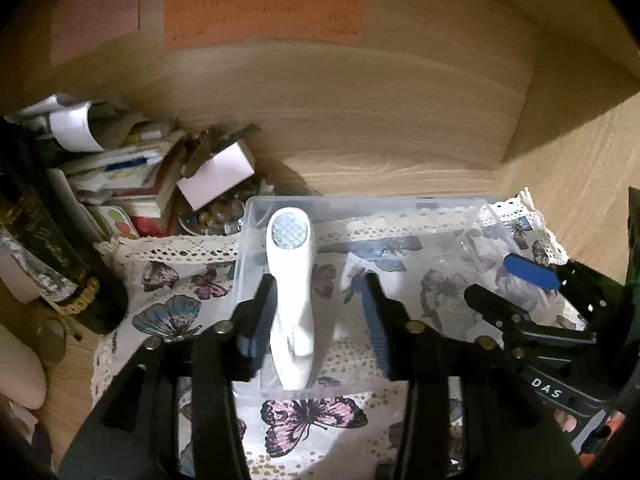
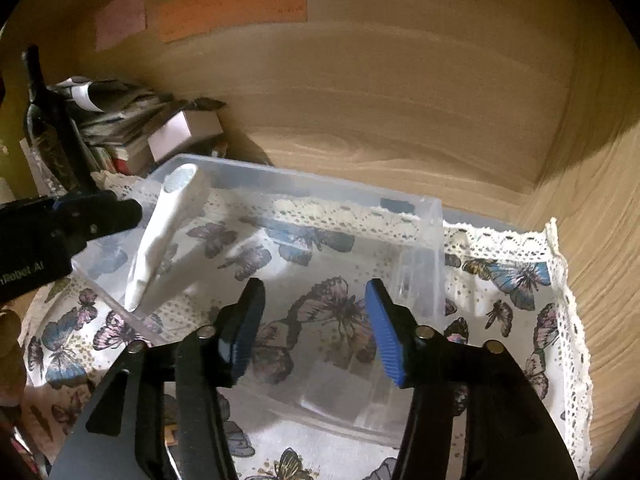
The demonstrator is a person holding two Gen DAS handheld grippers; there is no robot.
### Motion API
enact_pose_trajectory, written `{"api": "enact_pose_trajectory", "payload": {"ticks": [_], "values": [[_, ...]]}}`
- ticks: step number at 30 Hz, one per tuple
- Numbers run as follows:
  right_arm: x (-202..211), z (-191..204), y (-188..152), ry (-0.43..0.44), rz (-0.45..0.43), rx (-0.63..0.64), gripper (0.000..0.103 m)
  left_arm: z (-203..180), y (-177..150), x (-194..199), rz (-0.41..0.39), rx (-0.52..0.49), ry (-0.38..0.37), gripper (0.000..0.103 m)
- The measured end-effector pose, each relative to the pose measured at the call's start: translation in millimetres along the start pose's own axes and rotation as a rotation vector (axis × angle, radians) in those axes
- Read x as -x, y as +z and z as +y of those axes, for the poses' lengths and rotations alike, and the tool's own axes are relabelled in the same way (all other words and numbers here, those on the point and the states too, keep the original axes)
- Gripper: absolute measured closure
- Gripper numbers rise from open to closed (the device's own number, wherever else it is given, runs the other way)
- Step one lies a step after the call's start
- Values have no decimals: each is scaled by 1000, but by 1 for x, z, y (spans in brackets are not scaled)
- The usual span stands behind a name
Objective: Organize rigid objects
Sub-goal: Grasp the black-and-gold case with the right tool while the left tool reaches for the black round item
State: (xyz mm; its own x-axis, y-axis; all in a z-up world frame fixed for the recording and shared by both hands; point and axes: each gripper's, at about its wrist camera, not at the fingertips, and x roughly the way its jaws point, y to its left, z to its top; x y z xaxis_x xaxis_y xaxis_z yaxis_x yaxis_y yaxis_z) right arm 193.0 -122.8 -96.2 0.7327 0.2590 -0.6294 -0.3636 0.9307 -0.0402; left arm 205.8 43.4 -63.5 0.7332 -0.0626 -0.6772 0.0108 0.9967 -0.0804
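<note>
A white handheld device [image 1: 291, 292] with a round silvery head lies in a clear plastic box [image 1: 400, 203], along its left side. My left gripper [image 1: 318, 316] is open above the box; the device lies between its fingers, close to the left finger, not clamped. In the right wrist view the device [image 2: 168, 232] leans on the box's left wall, and the box [image 2: 424, 240] is otherwise empty. My right gripper [image 2: 314, 320] is open and empty over the box's near right part. The left gripper [image 2: 80, 220] shows at that view's left edge.
The box stands on a butterfly-print cloth [image 2: 516, 280] with a lace edge, inside a wooden alcove. At the back left is a pile of books, papers and a pink box [image 1: 218, 174], a dish of small stones [image 1: 220, 214] and a dark bottle [image 2: 52, 128]. Coloured notes [image 1: 264, 16] hang on the back wall.
</note>
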Motion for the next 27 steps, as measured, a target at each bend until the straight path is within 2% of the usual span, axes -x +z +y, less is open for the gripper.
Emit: {"api": "enact_pose_trajectory", "payload": {"ticks": [1,3,6,7,9,13,18,22,27], "values": [[4,1,1,0,-11,0,45,-1,0,6,-13,-2,1,49],[16,0,1,4,-39,1,41,-1,0,18,-40,-7,4,33],[37,2,2,-2,-91,0,28,0,-4,37,-70,-9,18,16],[42,3,3,-4,-106,0,23,1,-6,44,-77,-7,17,14],[54,5,3,-4,-133,2,21,3,-11,53,-80,-6,18,9],[74,10,-6,8,-167,2,17,5,-26,63,-66,-21,27,8],[85,17,-22,13,-167,8,17,3,-54,66,-15,-46,21,8],[85,21,-37,30,-133,5,17,-2,-79,62,46,-58,-1,8],[72,25,-59,57,-43,-8,17,-10,-105,57,100,-69,-14,8]]}}
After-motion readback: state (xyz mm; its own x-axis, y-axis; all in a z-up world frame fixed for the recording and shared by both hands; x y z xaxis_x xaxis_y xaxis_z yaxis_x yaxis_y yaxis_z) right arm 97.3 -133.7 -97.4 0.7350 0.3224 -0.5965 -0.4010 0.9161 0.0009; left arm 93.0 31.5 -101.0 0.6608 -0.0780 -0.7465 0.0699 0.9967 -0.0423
